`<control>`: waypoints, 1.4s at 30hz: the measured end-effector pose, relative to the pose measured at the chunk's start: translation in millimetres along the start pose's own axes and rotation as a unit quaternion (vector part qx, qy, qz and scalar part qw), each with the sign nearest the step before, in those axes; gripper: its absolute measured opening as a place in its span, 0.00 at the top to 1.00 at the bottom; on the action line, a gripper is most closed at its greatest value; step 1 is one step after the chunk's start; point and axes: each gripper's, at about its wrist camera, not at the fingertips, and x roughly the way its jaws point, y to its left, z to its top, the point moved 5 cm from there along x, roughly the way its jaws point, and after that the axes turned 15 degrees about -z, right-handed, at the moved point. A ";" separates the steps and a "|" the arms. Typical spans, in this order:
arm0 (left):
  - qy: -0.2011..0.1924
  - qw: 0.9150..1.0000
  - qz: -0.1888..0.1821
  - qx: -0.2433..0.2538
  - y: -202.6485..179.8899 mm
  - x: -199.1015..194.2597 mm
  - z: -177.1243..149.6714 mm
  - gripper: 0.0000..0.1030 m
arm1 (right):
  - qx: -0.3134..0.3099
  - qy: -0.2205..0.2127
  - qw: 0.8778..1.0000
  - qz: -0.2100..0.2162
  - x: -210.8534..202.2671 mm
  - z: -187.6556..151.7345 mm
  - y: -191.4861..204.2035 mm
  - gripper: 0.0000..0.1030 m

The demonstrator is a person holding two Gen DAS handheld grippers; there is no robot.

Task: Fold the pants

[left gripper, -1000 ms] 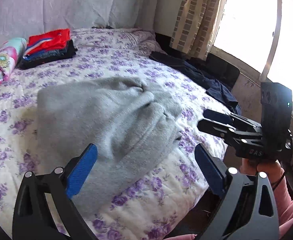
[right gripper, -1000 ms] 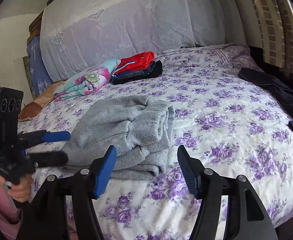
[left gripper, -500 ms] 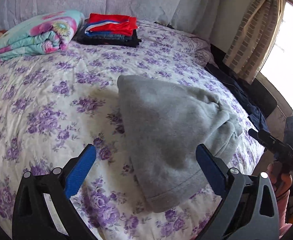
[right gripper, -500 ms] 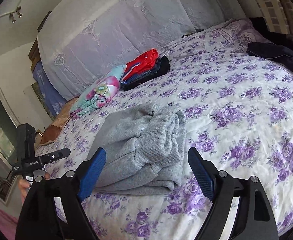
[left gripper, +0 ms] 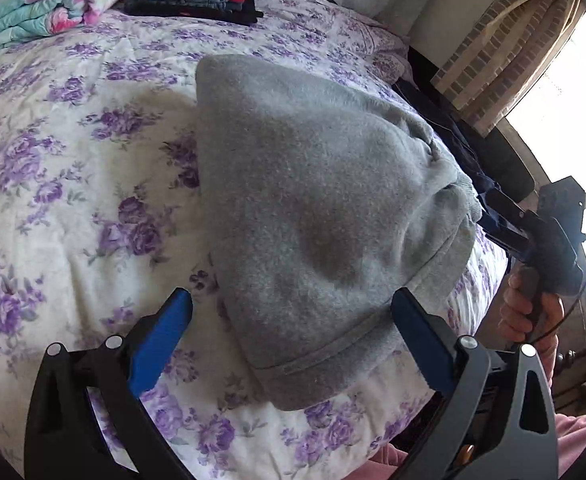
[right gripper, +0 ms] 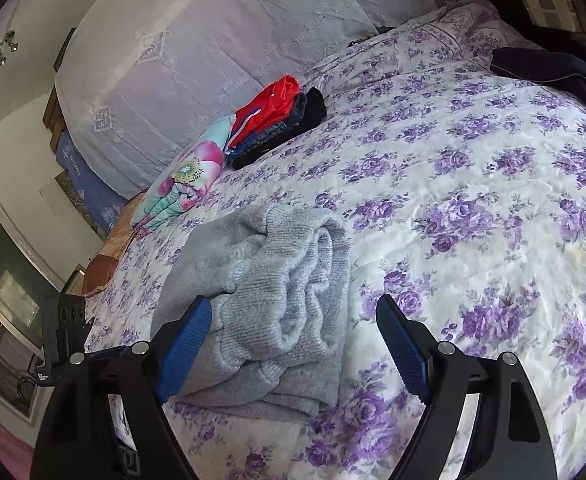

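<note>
Folded grey sweatpants (left gripper: 313, 208) lie on the purple-flowered bedspread (left gripper: 73, 160) near the bed's front edge. My left gripper (left gripper: 293, 340) is open, its blue pads on either side of the near folded end, just above it. In the right wrist view the pants (right gripper: 277, 292) show their ribbed, bunched end. My right gripper (right gripper: 293, 344) is open and straddles that end, close above it. The right gripper also shows in the left wrist view (left gripper: 505, 220) at the pants' far right side. The left gripper's body shows at the left edge of the right wrist view (right gripper: 63, 340).
A stack of folded clothes, red on top (right gripper: 277, 116), and a rolled floral blanket (right gripper: 185, 176) lie near the headboard. Dark garments (right gripper: 549, 68) lie at the bed's right edge by the curtain (left gripper: 501, 52) and window. The bed edge is just below both grippers.
Both grippers have moved closer and lower onto the pants, the left one swinging over the folded end. Both stay open. The pants have not visibly moved.
</note>
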 end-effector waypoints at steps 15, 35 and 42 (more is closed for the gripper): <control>0.020 0.998 -0.056 -0.017 5.7 22.9 6.9 0.04 | 0.064 0.172 0.964 0.193 95.4 27.0 -17.0 0.17; 0.034 0.999 -0.031 -0.011 3.7 38.2 19.1 0.04 | -0.002 0.191 0.936 0.295 104.7 23.9 20.4 0.12; 0.026 0.999 -0.019 -0.017 -1.9 41.3 20.1 0.04 | 0.005 0.194 0.945 0.264 106.8 21.9 14.1 0.25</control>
